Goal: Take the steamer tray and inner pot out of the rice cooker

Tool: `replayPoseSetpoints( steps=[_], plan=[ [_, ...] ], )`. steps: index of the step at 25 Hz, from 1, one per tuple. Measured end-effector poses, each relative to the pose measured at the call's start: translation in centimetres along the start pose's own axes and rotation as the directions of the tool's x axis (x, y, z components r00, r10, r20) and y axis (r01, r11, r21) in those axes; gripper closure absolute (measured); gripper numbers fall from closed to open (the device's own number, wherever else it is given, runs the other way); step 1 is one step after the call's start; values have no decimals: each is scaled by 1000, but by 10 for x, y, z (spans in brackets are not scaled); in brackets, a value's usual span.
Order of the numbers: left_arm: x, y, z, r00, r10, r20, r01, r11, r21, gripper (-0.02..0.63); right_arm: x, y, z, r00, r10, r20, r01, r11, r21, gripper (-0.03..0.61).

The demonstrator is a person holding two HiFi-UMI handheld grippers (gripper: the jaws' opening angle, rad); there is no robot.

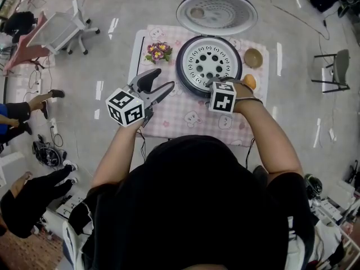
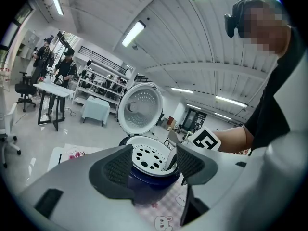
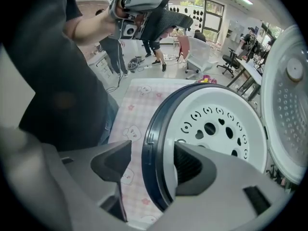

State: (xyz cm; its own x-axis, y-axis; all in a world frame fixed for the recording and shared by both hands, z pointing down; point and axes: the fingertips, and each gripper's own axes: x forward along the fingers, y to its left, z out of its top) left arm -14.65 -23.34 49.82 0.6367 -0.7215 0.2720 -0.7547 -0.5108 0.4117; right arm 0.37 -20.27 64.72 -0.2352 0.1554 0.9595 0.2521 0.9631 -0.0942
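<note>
Right gripper [image 3: 151, 153] stands wide open, empty, astride the cooker's [image 1: 181, 75] near rim, tray [image 3: 216, 124] seated inside: bring your outer jaw inside that rim, pinch tray edge only; left gripper [image 2: 154, 163] open, empty, left of cooker.

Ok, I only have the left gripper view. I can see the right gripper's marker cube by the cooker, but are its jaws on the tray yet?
Observer: Not yet. The right gripper is open and straddles the cooker's blue rim. One jaw is outside over the tablecloth, the other inside over the white steamer tray.
Operator: Anything to the cooker's right that I can't see?
Observer: Yes, a small bowl and a round orange thing sit on the tablecloth beside the right hand.
Operator: Where is my left gripper over the table?
Observer: The left gripper is left of the cooker, near the flowers and clear of the rim.
</note>
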Motion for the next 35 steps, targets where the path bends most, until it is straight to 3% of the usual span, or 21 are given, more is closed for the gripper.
replayPoseSetpoints(
  steps=[10,15,23,35],
  plan=[
    [-2,-2,-3,1000,-12,-7,12,1000,-17,313,-14,4,1,1000,9,9,-9,1000,-13,369],
    [0,-9,-2,999,-30,-10,30,999,-14,313,-25,-4,2,999,-46,27,46,999,-5,469],
    [-2,-12,-4,999,-43,-15,43,999,-14,313,-36,-15,2,993,-113,30,113,994,-5,515],
    [-5,-20,0,998,-55,-11,55,998,11,313,-53,-14,10,974,-215,77,220,973,-69,523]
  ],
)
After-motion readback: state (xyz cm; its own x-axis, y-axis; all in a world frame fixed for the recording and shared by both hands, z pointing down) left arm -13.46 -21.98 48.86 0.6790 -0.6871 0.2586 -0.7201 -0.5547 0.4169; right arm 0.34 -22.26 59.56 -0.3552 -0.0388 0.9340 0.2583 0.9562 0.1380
